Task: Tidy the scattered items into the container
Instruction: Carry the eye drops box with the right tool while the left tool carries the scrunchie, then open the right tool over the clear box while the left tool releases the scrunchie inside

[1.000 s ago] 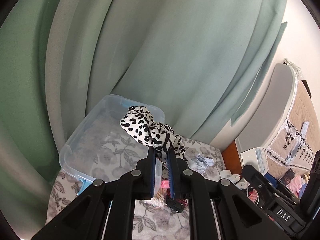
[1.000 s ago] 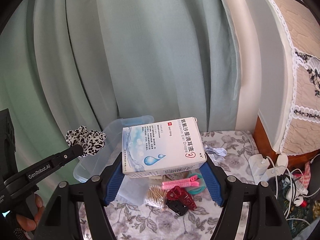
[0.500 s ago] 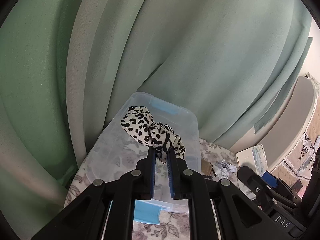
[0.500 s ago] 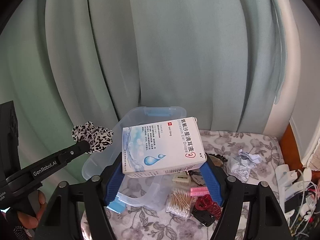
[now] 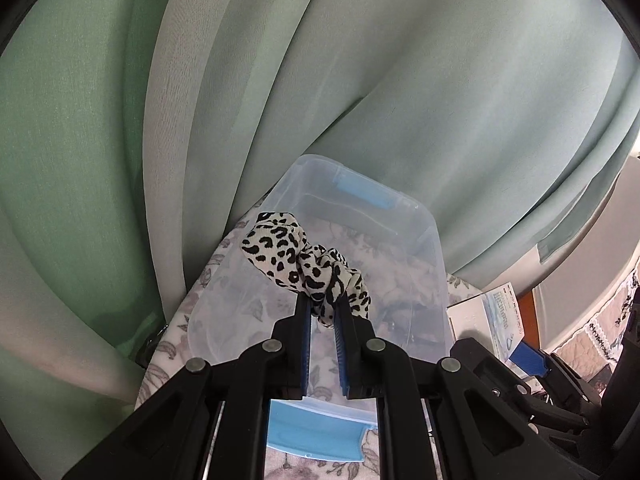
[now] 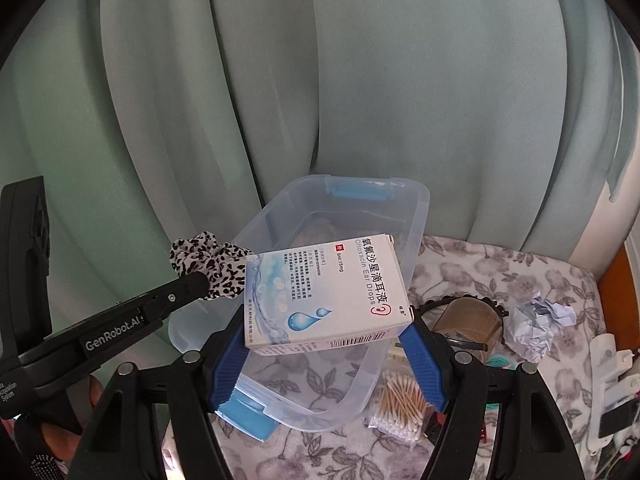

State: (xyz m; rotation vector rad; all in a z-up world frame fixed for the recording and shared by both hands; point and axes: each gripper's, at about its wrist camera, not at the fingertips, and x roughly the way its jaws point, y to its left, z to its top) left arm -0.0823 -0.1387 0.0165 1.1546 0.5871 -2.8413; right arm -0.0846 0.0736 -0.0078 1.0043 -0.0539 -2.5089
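My left gripper (image 5: 321,307) is shut on a black-and-white leopard-print scrunchie (image 5: 298,263), held above the near left part of the clear plastic container (image 5: 436,256). In the right wrist view the same scrunchie (image 6: 208,265) hangs from the left gripper (image 6: 200,280) just outside the container's left rim (image 6: 256,224). My right gripper (image 6: 326,332) is shut on a white and blue ear drops box (image 6: 324,292), held flat above the container's near half. The container has blue latches and looks empty inside.
A floral cloth (image 6: 500,276) covers the table. Right of the container lie a bag of cotton swabs (image 6: 400,404), a brown jar (image 6: 468,320) and crumpled paper (image 6: 538,326). Green curtains (image 6: 360,80) hang close behind. A person's hand (image 6: 60,436) holds the left gripper.
Both grippers have moved left toward the container and lower, still holding the scrunchie and the box. The container now sits closer and more centred in both views.
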